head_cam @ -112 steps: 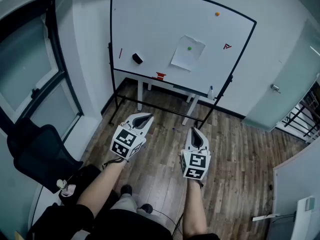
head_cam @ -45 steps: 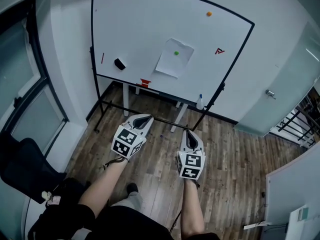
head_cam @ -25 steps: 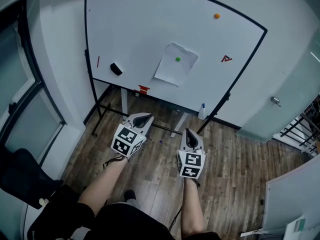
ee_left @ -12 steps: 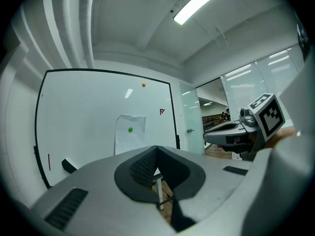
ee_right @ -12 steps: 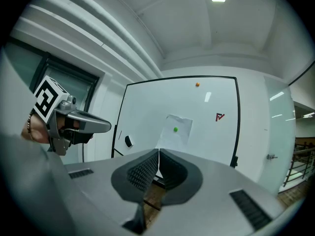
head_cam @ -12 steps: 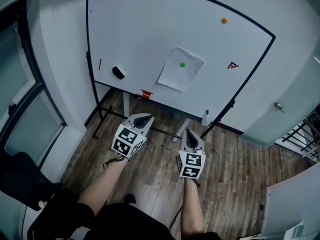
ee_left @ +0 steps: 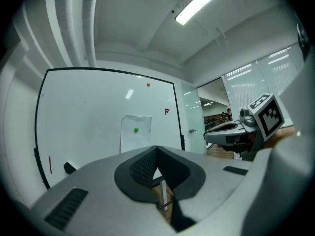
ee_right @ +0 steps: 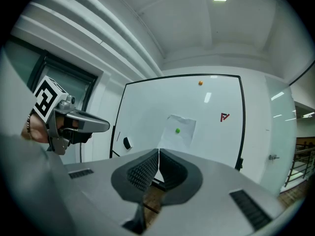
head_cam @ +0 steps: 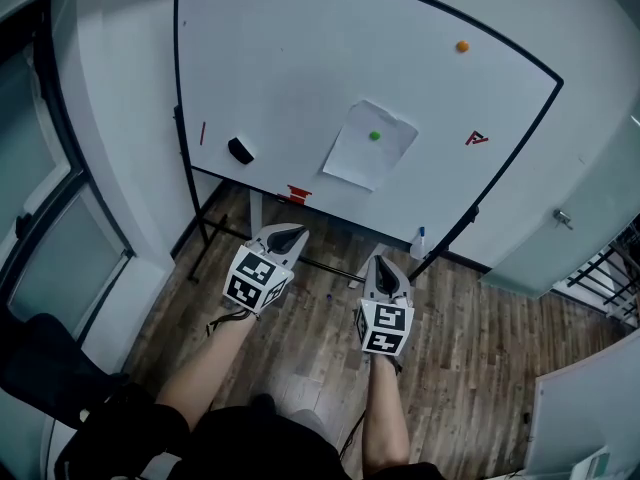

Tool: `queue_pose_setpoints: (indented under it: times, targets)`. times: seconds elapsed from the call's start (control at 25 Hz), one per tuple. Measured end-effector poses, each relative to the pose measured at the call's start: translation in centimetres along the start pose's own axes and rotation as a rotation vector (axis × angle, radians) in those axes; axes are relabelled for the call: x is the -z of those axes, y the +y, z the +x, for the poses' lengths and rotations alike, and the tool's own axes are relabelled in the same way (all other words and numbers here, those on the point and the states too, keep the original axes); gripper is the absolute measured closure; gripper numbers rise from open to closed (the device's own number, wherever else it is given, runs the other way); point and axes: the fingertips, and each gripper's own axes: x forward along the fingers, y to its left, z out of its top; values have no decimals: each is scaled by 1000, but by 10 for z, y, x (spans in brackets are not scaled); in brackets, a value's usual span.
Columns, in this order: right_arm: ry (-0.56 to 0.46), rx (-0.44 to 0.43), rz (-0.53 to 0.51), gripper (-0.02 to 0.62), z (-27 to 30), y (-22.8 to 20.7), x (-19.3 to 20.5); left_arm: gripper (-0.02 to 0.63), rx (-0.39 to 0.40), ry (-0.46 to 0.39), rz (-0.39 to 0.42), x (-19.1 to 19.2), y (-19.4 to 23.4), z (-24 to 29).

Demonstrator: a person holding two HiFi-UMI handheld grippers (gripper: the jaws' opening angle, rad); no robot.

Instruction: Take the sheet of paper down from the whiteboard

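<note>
We hold our left gripper (head_cam: 287, 232) and our right gripper (head_cam: 384, 264) side by side, and both have their jaws shut tight with nothing between them. The sheet of paper (head_cam: 366, 153) is on the whiteboard (head_cam: 290, 58) at 12 o'clock from our right gripper, well apart from it. A green dot (head_cam: 374, 136) sits near its top.

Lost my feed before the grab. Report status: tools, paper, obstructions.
Left tool shut, empty; right tool shut, empty. Sheet of paper on whiteboard under green magnet, untouched. Nothing seen between tools and sheet.
</note>
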Motion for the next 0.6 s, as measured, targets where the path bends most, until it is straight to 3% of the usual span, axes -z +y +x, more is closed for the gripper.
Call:
queue_pose_setpoints:
  times: [0.6]
  targets:
    - [3, -36, -18, 571, 37, 26, -5, 586, -35, -2, -29, 11, 44, -5]
